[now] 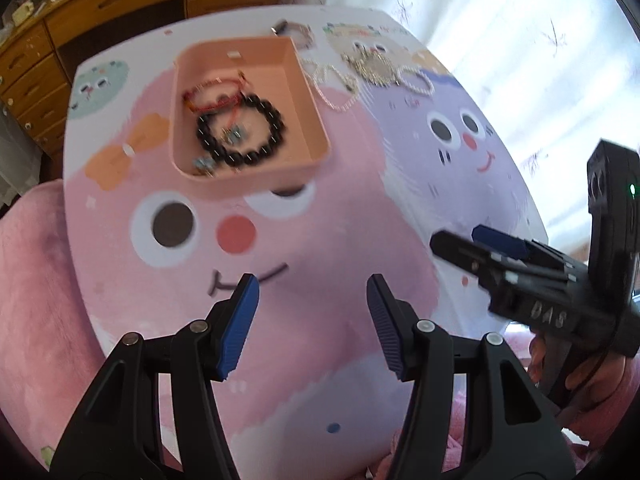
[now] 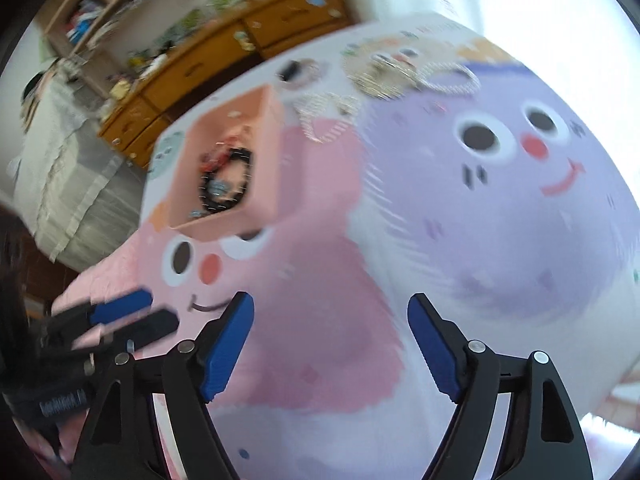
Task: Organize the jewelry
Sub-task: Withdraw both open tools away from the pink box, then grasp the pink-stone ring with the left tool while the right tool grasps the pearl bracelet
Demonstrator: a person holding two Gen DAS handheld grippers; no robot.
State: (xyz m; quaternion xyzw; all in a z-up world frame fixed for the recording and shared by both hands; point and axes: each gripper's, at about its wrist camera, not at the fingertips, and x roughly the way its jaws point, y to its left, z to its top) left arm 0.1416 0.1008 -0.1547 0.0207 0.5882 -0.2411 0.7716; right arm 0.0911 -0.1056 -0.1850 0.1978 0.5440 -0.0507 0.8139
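A pink tray (image 1: 308,92) stands on the cartoon-print table (image 1: 320,240). In it lie a black bead bracelet (image 1: 276,120), a red cord bracelet (image 1: 208,92) and small silver pieces (image 1: 202,163). Beyond the tray on the table lie pearl strands (image 1: 336,84), a silver chain pile (image 1: 372,66) and a pearl bracelet (image 1: 418,82). My left gripper (image 1: 312,292) is open and empty, well short of the tray. My right gripper (image 2: 330,312) is open and empty above the table; it shows in the left wrist view (image 1: 464,244) at the right. The tray (image 2: 268,184) is blurred in the right wrist view.
A wooden chest of drawers (image 1: 100,12) stands behind the table. A pink plush seat (image 1: 32,300) lies at the left edge. A white curtain (image 1: 500,20) hangs behind at the right. A small dark item (image 1: 280,27) lies at the table's far edge.
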